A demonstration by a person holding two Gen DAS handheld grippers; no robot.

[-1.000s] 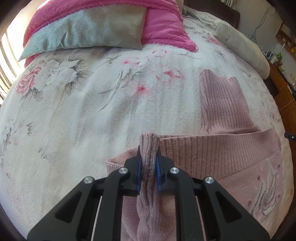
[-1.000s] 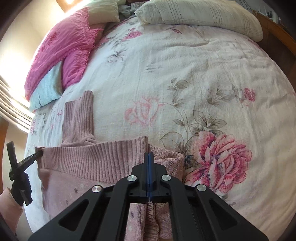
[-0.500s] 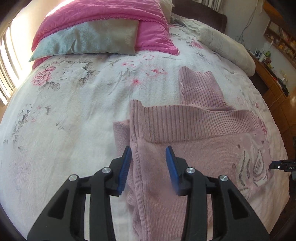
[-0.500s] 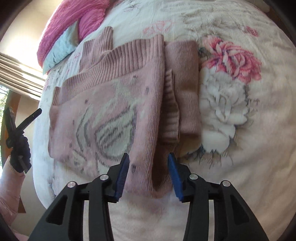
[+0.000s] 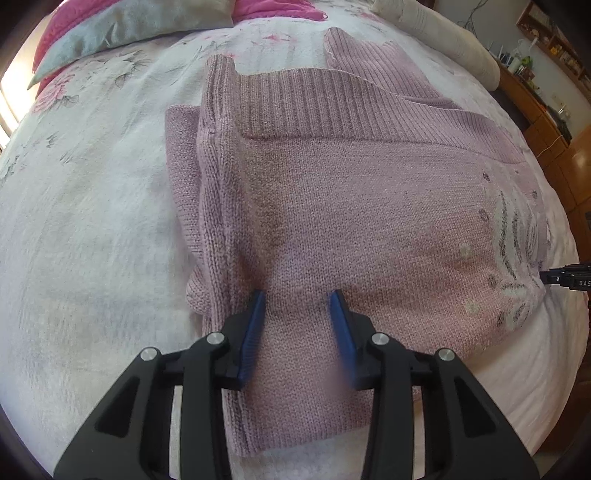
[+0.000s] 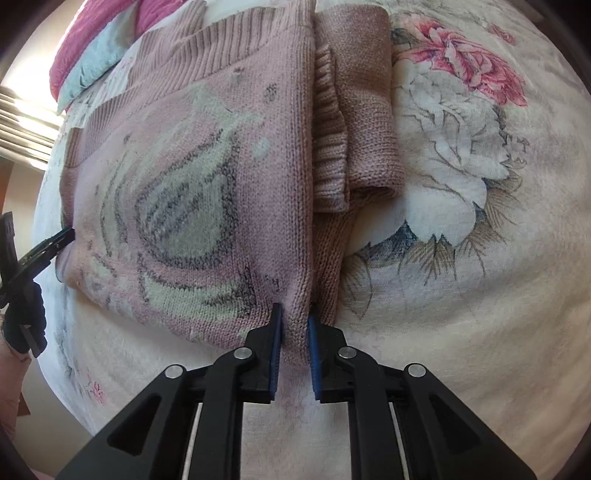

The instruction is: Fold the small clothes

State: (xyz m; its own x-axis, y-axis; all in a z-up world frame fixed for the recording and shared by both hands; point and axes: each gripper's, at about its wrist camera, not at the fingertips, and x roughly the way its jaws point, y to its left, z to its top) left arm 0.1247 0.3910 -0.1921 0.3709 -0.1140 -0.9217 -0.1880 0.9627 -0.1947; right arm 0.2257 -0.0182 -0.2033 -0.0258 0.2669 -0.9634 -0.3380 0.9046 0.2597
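1. The left hand-held gripper [image 5: 297,325] is held spread over the near hem of the sweater [image 5: 369,206], nothing pinched; the right hand-held gripper [image 6: 294,332] is nearly pressed together astride the folded edge, a firm pinch not certain.
2. The sweater is laid on the bed [image 6: 461,295], sleeve [image 6: 362,110] tucked in; a fresh grip appears in hand.
3. Next, both near corners must be gripped evenly, then carried toward the pillows [image 5: 122,29].

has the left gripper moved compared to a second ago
Yes. The left gripper let go of the pink sweater and opened; in its view the grey pillow has slid to the top edge, so it dropped back toward the sweater's near edge.
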